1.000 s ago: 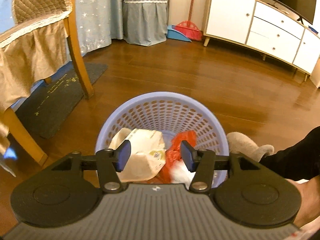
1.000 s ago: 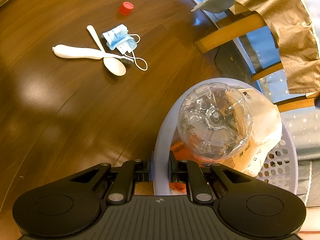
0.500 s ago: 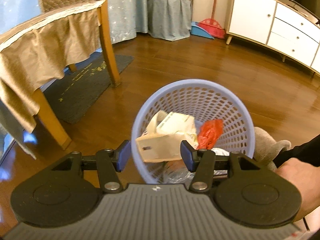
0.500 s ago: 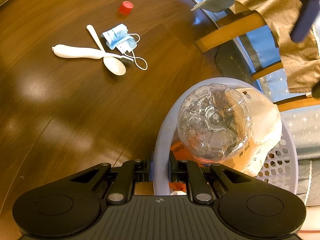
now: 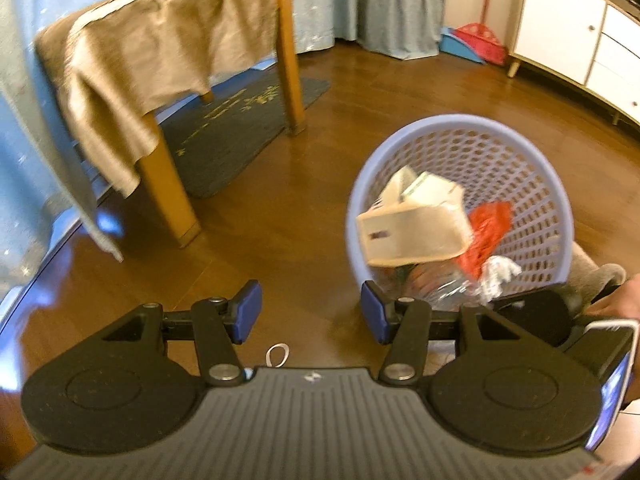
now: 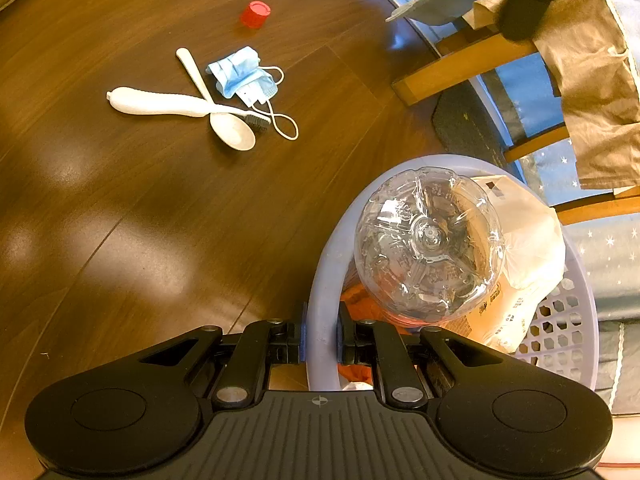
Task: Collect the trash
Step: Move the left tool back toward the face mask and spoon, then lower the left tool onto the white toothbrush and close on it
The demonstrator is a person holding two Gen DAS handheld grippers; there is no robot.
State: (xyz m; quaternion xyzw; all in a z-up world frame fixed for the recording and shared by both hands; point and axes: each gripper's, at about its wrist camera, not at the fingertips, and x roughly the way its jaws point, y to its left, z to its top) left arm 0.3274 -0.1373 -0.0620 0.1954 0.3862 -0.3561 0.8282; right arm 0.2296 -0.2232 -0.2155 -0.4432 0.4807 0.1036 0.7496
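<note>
A lilac plastic basket point(image 5: 460, 128) point(image 6: 326, 280) holds a paper bag point(image 5: 416, 224) point(image 6: 532, 236), a clear plastic bottle point(image 6: 428, 240), an orange wrapper point(image 5: 486, 228) and white crumpled paper point(image 5: 498, 272). My right gripper point(image 6: 320, 340) is shut on the basket's near rim. My left gripper point(image 5: 310, 316) is open and empty, above bare floor left of the basket. On the floor lie a blue face mask point(image 6: 242, 74), a white toothbrush point(image 6: 160, 102), a white spoon point(image 6: 232, 130) and a red bottle cap point(image 6: 255, 14). A mask loop point(image 5: 278, 354) shows just under the left gripper.
A wooden chair draped in tan cloth point(image 5: 132, 60) point(image 6: 592, 80) stands left of the basket on a dark mat point(image 5: 236, 132). A white sideboard point(image 5: 580, 36), curtains and a red dustpan point(image 5: 480, 38) are at the back. A hand point(image 5: 620, 300) and a grey slipper point(image 5: 600, 276) are at the right.
The left gripper swung left and away from above the basket, still open; the basket now sits to its right. The right gripper stayed shut on the rim, nearly still.
</note>
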